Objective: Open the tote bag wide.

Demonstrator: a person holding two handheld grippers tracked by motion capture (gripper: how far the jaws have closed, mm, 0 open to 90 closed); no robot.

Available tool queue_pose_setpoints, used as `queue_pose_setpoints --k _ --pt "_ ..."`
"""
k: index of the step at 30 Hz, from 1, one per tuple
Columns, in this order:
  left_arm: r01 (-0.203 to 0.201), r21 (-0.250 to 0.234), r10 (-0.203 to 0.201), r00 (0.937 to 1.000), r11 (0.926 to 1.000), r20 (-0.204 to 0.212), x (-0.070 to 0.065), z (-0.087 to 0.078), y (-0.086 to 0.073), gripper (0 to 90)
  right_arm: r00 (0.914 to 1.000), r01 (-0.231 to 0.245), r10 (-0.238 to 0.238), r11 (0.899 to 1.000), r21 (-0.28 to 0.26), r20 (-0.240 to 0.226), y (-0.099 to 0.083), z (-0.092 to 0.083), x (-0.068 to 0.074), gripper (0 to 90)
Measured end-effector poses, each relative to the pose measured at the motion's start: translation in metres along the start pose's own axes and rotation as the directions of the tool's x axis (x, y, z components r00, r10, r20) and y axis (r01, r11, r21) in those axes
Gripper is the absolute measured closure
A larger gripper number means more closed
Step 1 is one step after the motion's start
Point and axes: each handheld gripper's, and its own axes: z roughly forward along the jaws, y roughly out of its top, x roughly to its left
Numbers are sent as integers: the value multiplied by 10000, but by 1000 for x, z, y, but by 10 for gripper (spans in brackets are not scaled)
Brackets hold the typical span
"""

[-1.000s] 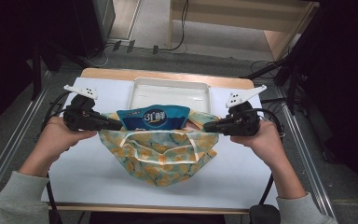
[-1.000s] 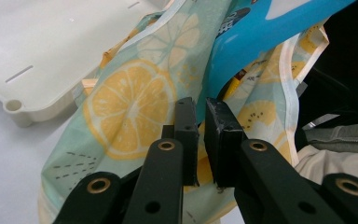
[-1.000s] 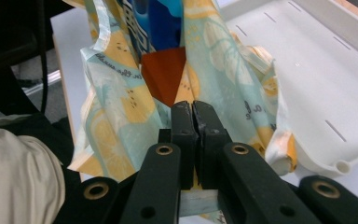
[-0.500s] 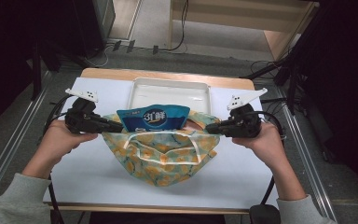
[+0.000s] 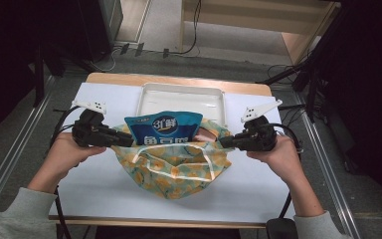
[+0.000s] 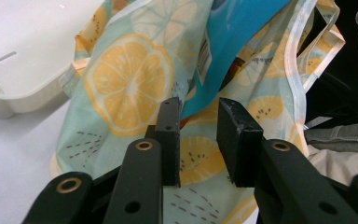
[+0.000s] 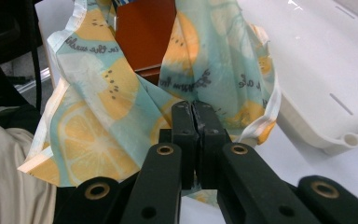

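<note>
Releasing the lemon-print bag (image 5: 179,167), the left gripper (image 6: 199,135) has just been opening, fabric loose between; the right gripper (image 7: 195,140) pinches the bag's opposite rim. Next: let go there.

One overhead camera, two riding close on the grippers.
The high view is looking forward and down; both gripper views are facing inward, sharing the fruit-print bag (image 5: 176,164) and white tray (image 5: 181,94).

White-topped table (image 5: 104,189), grey floor (image 5: 164,30), floor cables (image 5: 144,50), wooden furniture (image 5: 258,20)
</note>
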Motion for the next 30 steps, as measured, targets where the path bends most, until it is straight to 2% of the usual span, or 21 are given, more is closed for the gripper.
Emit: queue_pose_setpoints --k 11,18,21,25,30 --pt "6 96 -7 10000 10000 26 -5 4 -8 672 9998 91 -93 9998 -178 -163 -9 1 10 896" --pt "114 163 -114 9999 9998 -17 -3 10 -17 677 9998 4 -5 10000 -30 -216 -15 8 11 896" --pt "6 90 -5 9999 10000 -112 -3 12 -21 752 9997 14 -14 10000 1 -248 -17 12 11 896" --pt "255 -43 -255 9996 9997 -128 0 15 -25 855 9994 -8 8 10000 -27 -344 -20 19 10 896" --pt "351 -50 -351 9993 9994 -116 2 20 -28 862 9991 -94 89 9999 -135 -408 -23 24 9 896"
